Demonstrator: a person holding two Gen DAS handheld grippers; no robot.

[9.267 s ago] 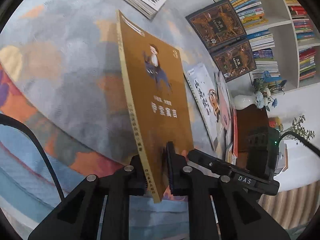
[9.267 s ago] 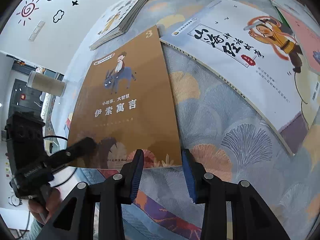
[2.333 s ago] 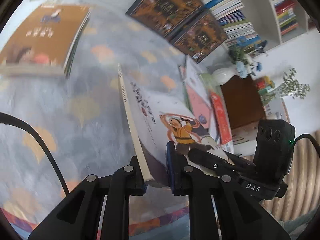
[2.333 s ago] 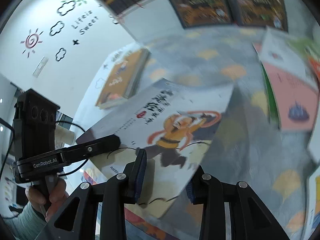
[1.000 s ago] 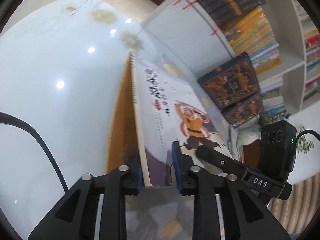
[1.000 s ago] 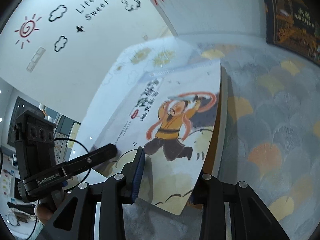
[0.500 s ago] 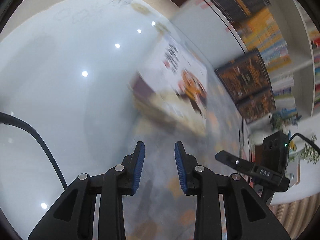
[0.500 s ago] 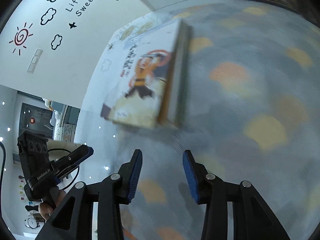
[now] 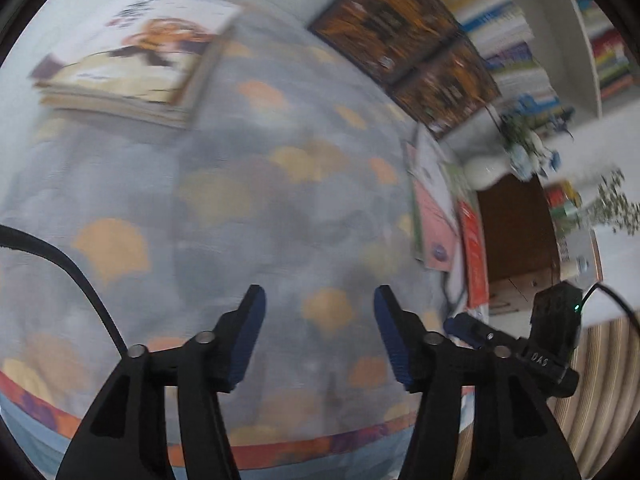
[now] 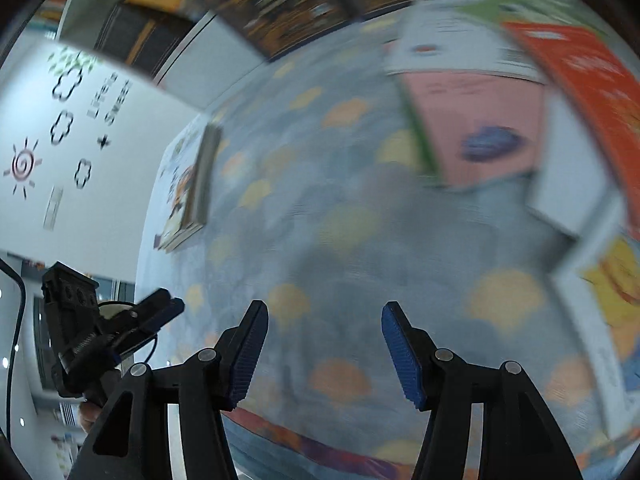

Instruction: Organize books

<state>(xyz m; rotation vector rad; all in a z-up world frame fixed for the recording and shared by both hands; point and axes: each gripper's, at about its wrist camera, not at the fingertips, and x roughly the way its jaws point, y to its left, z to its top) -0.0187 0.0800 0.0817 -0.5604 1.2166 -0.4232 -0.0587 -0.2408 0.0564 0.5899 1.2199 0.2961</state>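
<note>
A stack of books (image 9: pixel 128 68) lies on the patterned rug at the far left, topped by a white book with an orange figure; it also shows in the right wrist view (image 10: pixel 188 192). Loose books lie on the rug at the right: a pink one (image 9: pixel 436 220) (image 10: pixel 476 136), a red one (image 9: pixel 474 256) (image 10: pixel 592 80) and a yellow-white one (image 10: pixel 608 320). My left gripper (image 9: pixel 318 320) is open and empty above bare rug. My right gripper (image 10: pixel 324 332) is open and empty above the rug, the pink book ahead to its right. Both views are blurred by motion.
Two dark ornate books (image 9: pixel 404 36) lean against a white bookshelf (image 9: pixel 560 20) full of books. A white vase with flowers (image 9: pixel 492 168) stands on a brown cabinet (image 9: pixel 516 236) at the right. A white wall with stickers (image 10: pixel 80 120) borders the rug's left side.
The white book with the orange figure was laid on the stack and let go. Both grippers opened wider and swung away from the stack toward the loose books at the right.
</note>
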